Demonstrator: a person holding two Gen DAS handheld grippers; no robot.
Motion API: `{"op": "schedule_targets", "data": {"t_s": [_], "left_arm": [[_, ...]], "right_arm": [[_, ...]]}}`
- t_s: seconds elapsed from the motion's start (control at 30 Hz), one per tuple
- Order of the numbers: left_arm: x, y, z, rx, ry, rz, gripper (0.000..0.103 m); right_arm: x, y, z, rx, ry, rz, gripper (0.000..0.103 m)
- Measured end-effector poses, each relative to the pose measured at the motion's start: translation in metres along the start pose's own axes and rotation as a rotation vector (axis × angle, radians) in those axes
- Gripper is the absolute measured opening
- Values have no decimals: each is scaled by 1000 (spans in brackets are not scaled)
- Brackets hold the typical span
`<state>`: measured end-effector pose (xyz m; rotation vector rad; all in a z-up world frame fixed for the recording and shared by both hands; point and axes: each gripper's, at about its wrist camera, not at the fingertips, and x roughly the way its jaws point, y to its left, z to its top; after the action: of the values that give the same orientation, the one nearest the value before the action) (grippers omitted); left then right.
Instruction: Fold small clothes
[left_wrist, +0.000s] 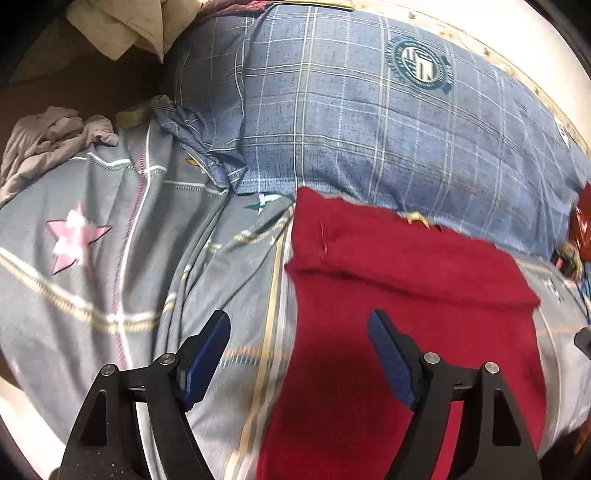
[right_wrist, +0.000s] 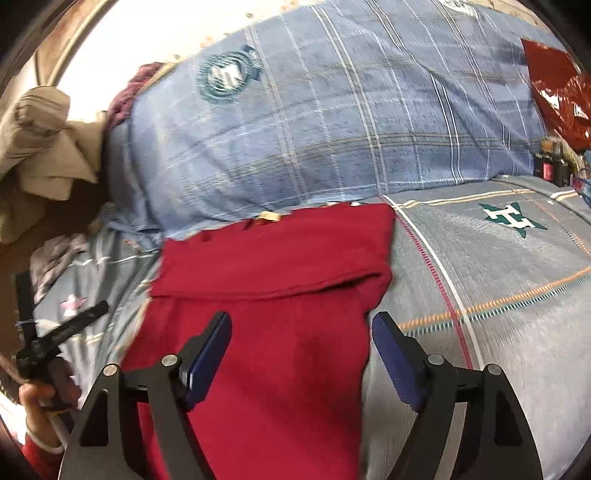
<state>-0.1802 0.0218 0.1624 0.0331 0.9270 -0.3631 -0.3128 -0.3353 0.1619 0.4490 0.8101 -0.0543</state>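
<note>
One soft, fuzzy red garment (right_wrist: 266, 280) lies folded on striped bedsheet (right_wrist: 498, 295).

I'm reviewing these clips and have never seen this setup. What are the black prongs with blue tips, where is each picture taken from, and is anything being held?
No robot here: a person carries a two-finger gripper in each hand, each with a camera looking along its fingers. One picture comes from the left gripper, the other from the right gripper. Both stand open with nothing between the blue pads; nothing is held. Below them a dark red knitted garment, its top edge folded over, lies on a grey bedsheet with star prints, in front of a blue checked pillow. The right view also shows the person's hand holding the other gripper's handle.
</note>
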Motion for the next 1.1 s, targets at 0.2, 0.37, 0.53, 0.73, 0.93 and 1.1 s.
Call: {"op": "schedule_targets", "data": {"t_s": [0.2,0.37,0.53,0.73,0.93,1.1], "left_arm": [[-33,0,-26,36,5,-10,77],[-44,1,-40,25,31,-50,77],[-50,-3,-49,53,46,-48,77],[-51,3,-60,37,74,-55,77],[-54,15,-71,12,111,-49,77],[-61,29,-83,-16,154,-91,77]], "right_arm": [[-30,-8,-42,185,22,172,89],[-37,-12,-81,203,34,188,90],[-40,-17,-102,227,60,133,99],[-33,-20,-112,185,123,72,99],[-33,-27,-115,194,150,35,99],[-39,-24,-116,140,181,-49,99]]}}
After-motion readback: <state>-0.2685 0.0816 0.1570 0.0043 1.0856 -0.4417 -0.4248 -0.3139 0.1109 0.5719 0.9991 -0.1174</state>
